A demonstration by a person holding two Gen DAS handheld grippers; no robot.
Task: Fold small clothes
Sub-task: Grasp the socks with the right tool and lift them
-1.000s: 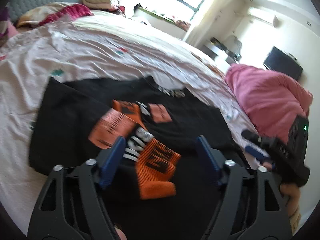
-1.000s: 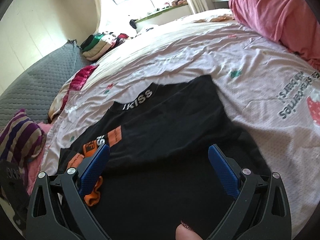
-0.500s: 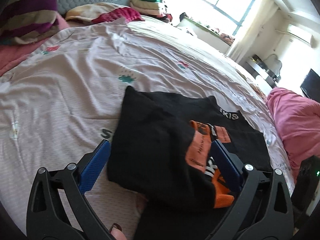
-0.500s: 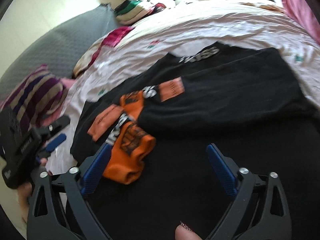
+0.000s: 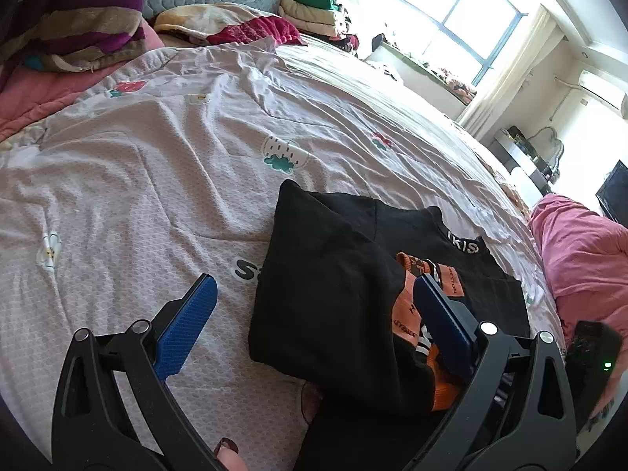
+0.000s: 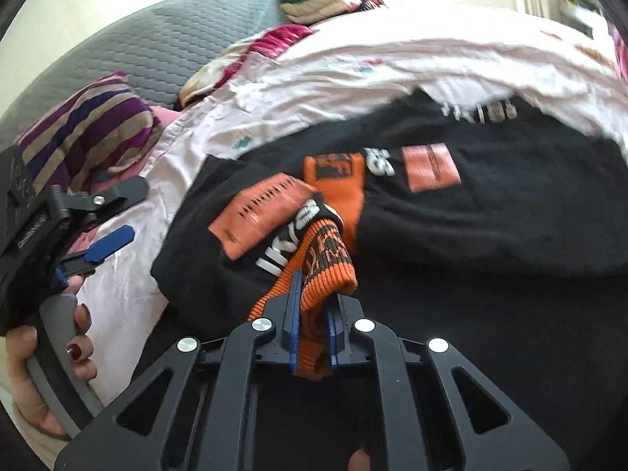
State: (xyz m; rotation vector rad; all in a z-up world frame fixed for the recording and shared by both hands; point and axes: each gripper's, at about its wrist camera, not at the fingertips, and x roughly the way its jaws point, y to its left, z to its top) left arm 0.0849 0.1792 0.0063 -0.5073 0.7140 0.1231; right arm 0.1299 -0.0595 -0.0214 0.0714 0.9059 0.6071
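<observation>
A: Right wrist view: what do you count?
B: One black garment (image 6: 490,212) on the bed sheet (image 6: 353,66); your right gripper (image 6: 312,314) just closed, pinching its one orange cuff (image 6: 325,271).
A: Your left gripper (image 5: 314,310)?
B: Spread wide, tilted down over the garment's left edge.

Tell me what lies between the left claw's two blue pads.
In the left wrist view, the left claw stands open over pale bedsheet and the black garment's folded left edge; neither pad touches the garment.
</observation>
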